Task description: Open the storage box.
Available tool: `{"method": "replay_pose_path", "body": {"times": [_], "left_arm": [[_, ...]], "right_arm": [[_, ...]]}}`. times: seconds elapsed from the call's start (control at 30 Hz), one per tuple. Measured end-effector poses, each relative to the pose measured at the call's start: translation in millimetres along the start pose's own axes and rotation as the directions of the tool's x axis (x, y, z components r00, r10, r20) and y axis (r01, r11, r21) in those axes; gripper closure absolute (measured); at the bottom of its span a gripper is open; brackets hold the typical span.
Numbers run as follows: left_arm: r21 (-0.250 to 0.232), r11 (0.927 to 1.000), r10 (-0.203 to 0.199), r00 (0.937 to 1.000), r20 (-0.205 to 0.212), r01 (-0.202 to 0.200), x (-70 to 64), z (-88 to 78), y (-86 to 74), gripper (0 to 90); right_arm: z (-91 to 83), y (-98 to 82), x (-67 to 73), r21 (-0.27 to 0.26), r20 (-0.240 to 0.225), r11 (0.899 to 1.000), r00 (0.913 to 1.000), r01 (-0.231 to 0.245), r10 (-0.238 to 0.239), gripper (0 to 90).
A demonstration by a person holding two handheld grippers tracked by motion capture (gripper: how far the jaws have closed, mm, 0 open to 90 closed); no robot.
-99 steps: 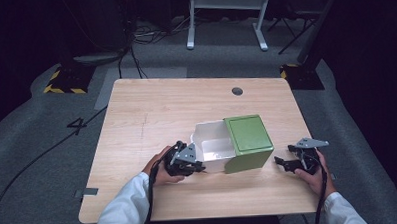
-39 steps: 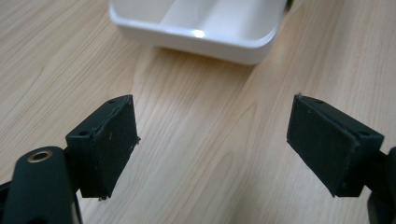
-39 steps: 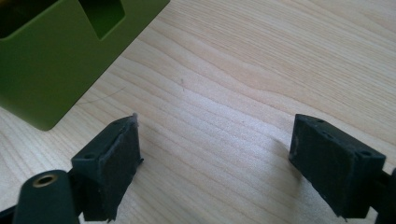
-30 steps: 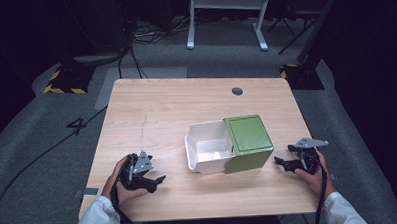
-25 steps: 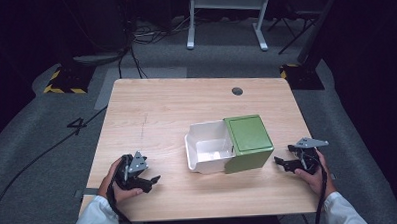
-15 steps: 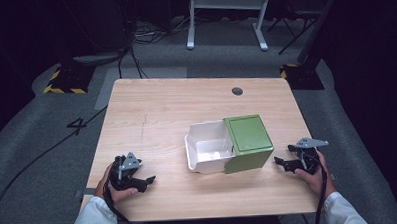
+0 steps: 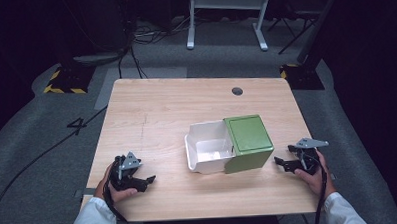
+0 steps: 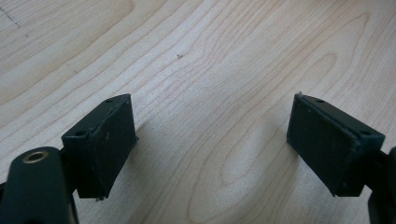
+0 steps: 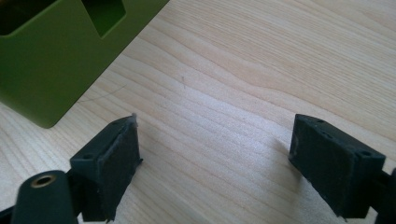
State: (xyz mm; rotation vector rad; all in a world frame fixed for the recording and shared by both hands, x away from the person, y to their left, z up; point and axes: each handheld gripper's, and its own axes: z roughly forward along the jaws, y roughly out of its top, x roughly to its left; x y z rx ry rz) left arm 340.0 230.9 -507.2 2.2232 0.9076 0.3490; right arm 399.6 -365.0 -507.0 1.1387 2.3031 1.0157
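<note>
Since the earlier frames, the left gripper (image 7: 148, 181) has been drawn away from the white box (image 7: 208, 152) to the lower left of the high view, near the table's (image 7: 176, 105) front edge. Its jaws are held wide apart over bare wood. At centre right, the white box is partly sheathed by the green box (image 7: 248, 142). The right gripper (image 7: 280, 162), lower right, is seen spread wide and empty, just beside the green box.
</note>
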Motion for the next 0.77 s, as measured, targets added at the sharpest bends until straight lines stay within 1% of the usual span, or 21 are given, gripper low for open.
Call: {"method": "replay_pose_path", "body": {"times": [0.3, 0.4, 0.43, 0.57, 0.77], "left_arm": [[-0.001, 1.0000, -0.003, 1.0000, -0.001, 0.003, 0.5, 0.5, 0.4, 15.7], [0.002, 1.0000, -0.001, 1.0000, -0.009, 0.001, 0.9, 0.7, 1.2, 15.5], [0.002, 1.0000, -0.009, 0.9999, -0.006, 0.009, 0.6, 1.0, 1.2, 15.5], [0.001, 1.0000, -0.010, 0.9999, -0.007, 0.010, 0.6, 1.2, 1.4, 15.5], [0.000, 0.9998, -0.018, 0.9996, -0.020, 0.018, -0.3, 1.8, 1.8, 15.2]], "right_arm": [[0.0, 0.0, 0.0, 0.000, -0.001, 1.000, 1.0000, 0.001, -0.001, 16.0], [0.0, 0.0, 0.1, 0.000, -0.002, 1.000, 1.0000, 0.001, -0.001, 16.0], [0.0, 0.0, 0.0, 0.000, -0.002, 1.000, 1.0000, 0.001, -0.001, 16.0], [0.0, 0.0, 0.0, 0.000, -0.003, 1.000, 1.0000, 0.001, -0.001, 16.0], [-0.1, 0.0, 0.1, -0.001, -0.004, 1.000, 1.0000, 0.001, -0.001, 16.0]]}}
